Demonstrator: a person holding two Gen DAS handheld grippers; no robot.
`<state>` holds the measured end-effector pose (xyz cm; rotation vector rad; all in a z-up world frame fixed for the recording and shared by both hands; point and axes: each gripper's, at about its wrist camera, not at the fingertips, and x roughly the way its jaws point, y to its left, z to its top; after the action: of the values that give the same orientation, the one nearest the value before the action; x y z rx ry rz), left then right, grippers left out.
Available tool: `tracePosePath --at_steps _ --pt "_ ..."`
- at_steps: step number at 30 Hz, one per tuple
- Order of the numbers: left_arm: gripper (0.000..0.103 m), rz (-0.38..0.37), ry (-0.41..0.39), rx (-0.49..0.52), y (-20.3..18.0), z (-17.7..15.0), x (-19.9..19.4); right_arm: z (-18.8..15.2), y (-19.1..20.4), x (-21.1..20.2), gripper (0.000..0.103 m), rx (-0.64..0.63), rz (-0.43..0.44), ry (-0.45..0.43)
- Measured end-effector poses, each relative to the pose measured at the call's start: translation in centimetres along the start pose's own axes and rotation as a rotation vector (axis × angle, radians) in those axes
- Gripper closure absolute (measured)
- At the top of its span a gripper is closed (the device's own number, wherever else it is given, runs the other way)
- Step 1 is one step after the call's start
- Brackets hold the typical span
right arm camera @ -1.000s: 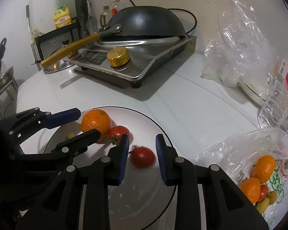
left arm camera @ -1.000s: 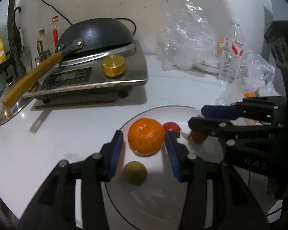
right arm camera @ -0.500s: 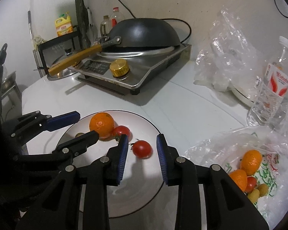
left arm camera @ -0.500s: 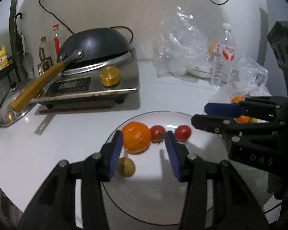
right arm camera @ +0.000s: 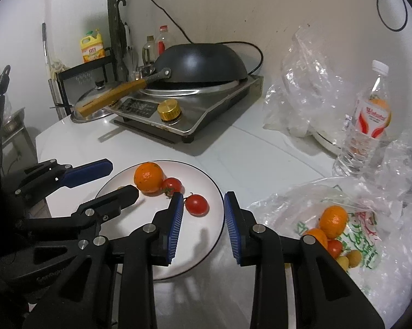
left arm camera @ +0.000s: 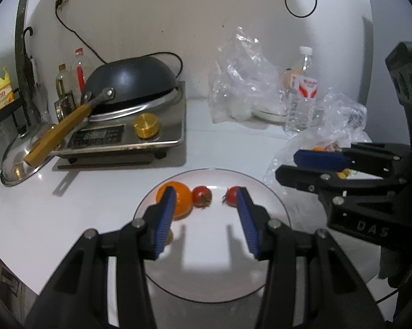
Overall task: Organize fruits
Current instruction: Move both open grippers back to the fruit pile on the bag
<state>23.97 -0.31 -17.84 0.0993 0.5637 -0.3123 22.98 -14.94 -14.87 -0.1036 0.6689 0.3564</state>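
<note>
The left tongs [left arm camera: 206,213] hang over the near part of a white plate [left arm camera: 214,279] with their blue pads apart and nothing between them. The right tongs [right arm camera: 203,224] stand at a narrower gap, also empty, above the plate's right rim, just in front of a tomato [right arm camera: 196,205]. On the plate an orange [right arm camera: 148,177] touches a second tomato [right arm camera: 172,186], while the first tomato lies a little apart to the right; a small yellowish fruit [left arm camera: 169,236] peeks out behind the left pad. To the right on the white desk [right arm camera: 249,148], an open plastic bag [right arm camera: 376,219] holds more oranges, a tomato and small yellow fruits. Farther back stand a water bottle [right arm camera: 366,126], crumpled clear plastic and a stove [right arm camera: 184,109] carrying a black wok [right arm camera: 203,63].
</note>
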Motion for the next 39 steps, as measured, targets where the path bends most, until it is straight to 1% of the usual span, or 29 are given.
tracePosePath --at_steps 11,22,30,39 --pt "0.056 -0.030 -0.059 0.001 -2.4 0.5 -3.0 -0.9 -1.0 -3.7 0.070 0.016 -0.022 -0.047" --pt "0.056 -0.039 -0.132 -0.001 -5.4 1.5 -5.6 -1.7 -3.4 -7.9 0.070 0.036 -0.052 -0.110" --pt "0.056 -0.035 -0.146 0.029 -7.9 1.7 -6.1 -2.1 -5.2 -10.1 0.066 0.040 -0.070 -0.149" --pt "0.056 -0.055 -0.142 0.072 -11.2 2.0 -5.8 -3.3 -7.5 -12.3 0.065 0.055 -0.095 -0.182"
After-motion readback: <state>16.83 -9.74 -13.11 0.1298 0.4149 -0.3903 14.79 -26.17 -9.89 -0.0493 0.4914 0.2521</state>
